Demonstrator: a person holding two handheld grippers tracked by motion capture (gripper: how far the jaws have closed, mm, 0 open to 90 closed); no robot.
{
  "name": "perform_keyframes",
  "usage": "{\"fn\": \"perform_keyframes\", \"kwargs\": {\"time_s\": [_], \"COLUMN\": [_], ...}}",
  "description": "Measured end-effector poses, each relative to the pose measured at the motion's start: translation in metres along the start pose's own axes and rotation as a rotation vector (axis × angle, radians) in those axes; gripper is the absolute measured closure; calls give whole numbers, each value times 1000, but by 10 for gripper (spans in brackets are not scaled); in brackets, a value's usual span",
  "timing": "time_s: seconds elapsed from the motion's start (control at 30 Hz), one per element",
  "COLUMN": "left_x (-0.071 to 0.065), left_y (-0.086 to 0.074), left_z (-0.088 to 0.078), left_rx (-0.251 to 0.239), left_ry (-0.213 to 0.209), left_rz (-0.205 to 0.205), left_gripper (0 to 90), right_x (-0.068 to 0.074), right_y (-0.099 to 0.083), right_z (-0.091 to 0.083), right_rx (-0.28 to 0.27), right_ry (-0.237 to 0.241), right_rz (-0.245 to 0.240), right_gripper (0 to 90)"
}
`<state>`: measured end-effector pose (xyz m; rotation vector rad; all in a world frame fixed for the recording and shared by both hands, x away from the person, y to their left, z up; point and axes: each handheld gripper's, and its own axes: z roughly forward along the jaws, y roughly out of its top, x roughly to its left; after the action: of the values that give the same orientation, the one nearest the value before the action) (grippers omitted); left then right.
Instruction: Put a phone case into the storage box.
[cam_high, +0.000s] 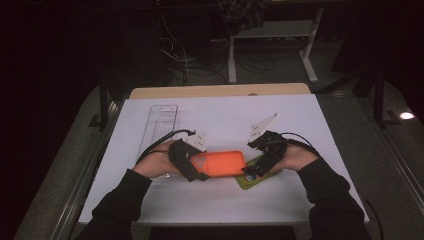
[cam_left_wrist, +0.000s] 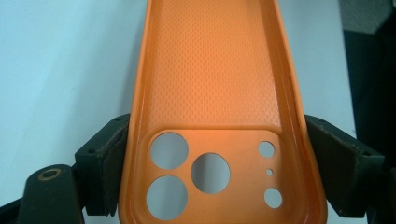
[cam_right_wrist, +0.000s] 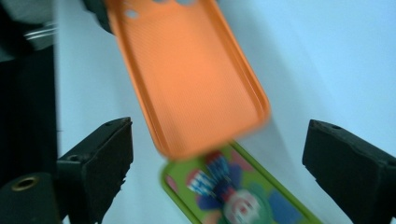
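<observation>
High view: orange phone case (cam_high: 224, 163) held level over white worktop (cam_high: 225, 115) by left gripper (cam_high: 192, 165); green patterned card (cam_high: 252, 176) lain beneath its far end.

Left gripper view: case judged light, flexible, best gripped across rims; fingers (cam_left_wrist: 100, 163) clamped at camera end.

Right gripper view: right gripper (cam_right_wrist: 217, 170) spread wide, nothing held.

High view: above the near edge, facing forward and down on the white table (cam_high: 220, 120)
Gripper views: close, along their jaws; both share the orange phone case (cam_left_wrist: 210, 84)
</observation>
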<state>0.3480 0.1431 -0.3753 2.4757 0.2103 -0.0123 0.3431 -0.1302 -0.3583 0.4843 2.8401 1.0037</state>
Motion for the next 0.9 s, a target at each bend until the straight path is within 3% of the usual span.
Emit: {"fn": "perform_keyframes", "kwargs": {"time_s": [0.13, 0.2, 0.23, 0.27, 0.33, 0.37, 0.47, 0.5, 0.6, 0.73, 0.77, 0.9], "left_x": [2, 2, 2, 3, 2, 3, 3, 3, 3, 4, 3, 3], "left_y": [-1, -1, 0, 0, 1, 1, 1, 1, 1, 2, 2, 3], "left_z": [-5, -7, -9, -10, -12, -13, -12, -12, -9, -7, -4, -3], "left_rx": [-42, -46, -52, -60, -72, -70, -74, -73, -66, -69, -85, -60], "left_ry": [-1, 9, 21, 30, 54, 81, 112, 130, 154, 187, 197, 208], "left_rz": [-72, -82, -97, -109, -136, -148, -182, -205, -226, -255, -280, -267], "left_gripper": [160, 160, 160, 160, 160, 160, 160, 160, 160, 160, 160, 160], "right_x": [-5, -6, -6, -4, -3, -1, 2, 4, 7, 12, 14, 16], "right_y": [-15, -22, -22, -28, -30, -35, -38, -42, -44, -46, -47, -46], "right_z": [-6, -7, -7, -7, -6, -4, -1, 2, 6, 12, 16, 24], "right_rx": [-24, -37, -37, -57, -58, -70, -95, -118, -131, -201, -212, -256], "right_ry": [-41, -69, -69, -89, -107, -121, -134, -170, -191, -235, -240, -272], "right_rz": [118, 169, 169, 231, 236, 261, 295, 322, 350, 410, 423, 445], "right_gripper": [26, 13, 13, 3, 3, 0, 0, 0, 0, 0, 0, 0]}}
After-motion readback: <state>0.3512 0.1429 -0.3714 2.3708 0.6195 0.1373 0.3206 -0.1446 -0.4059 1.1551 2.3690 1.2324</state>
